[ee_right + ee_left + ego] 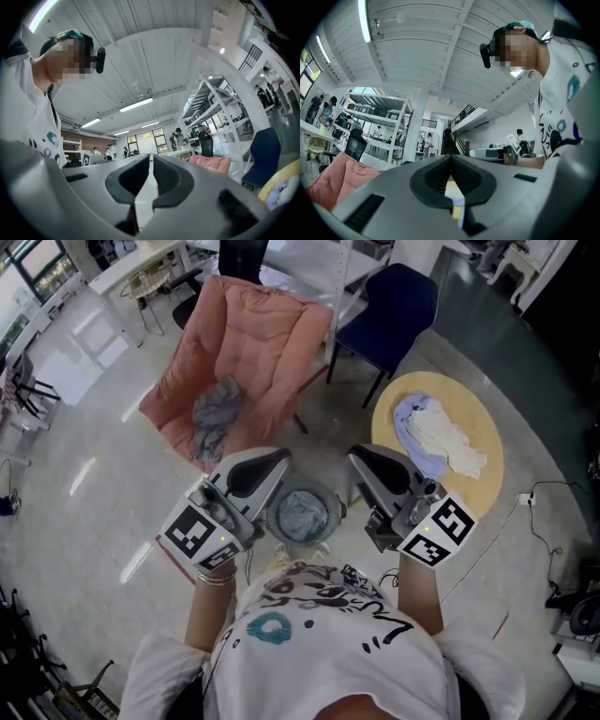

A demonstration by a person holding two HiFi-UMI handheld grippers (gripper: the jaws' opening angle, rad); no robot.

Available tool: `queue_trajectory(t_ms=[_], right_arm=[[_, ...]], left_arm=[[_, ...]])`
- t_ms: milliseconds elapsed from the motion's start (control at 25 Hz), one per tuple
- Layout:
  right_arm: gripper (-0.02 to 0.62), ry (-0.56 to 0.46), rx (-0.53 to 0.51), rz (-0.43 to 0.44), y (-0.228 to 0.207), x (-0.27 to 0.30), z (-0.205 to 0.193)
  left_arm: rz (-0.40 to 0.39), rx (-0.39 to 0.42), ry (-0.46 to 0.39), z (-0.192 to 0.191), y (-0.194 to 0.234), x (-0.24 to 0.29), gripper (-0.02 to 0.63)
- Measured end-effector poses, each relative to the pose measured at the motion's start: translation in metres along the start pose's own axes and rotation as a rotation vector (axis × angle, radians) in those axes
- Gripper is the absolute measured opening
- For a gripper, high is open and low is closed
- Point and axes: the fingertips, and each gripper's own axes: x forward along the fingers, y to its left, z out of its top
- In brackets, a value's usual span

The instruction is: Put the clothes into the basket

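White doodled T-shirt, grey left tongs

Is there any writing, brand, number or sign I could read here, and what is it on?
No readable words or numbers anywhere.
T-shirt: black scribbled print and a teal ring, not legible as letters.
Left cube, right cube: black-and-white square patterns, no letters.
Shelving: contents too small to read.

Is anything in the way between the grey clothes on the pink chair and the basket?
Nothing visible blocks it. The grey clothes lie on the pink chair, the basket stands on the floor just before it, bare floor between. Only the left gripper hangs over that gap.
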Motion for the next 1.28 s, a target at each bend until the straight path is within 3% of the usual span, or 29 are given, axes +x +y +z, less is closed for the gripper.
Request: queue_trajectory(t_ms=[240, 640, 1280], right_arm=[[0.037, 0.145, -0.17, -0.086, -0.002, -0.007, -0.02], [0.028, 0.254, -0.236, -0.12, -0.003, -0.013, -0.039], [0.028, 0.284, -0.259, -0.119, 0.009, -0.012, -0.049]], left_arm=[[0.021, 0.06, 0.071, -0.011, -0.005, 0.001, 0.015], [0.01, 0.021, 0.096, -0.025, -0.012, 0.0, 0.015], [0.025, -0.001, 0.123, -0.03, -0.019, -0.015, 0.015]])
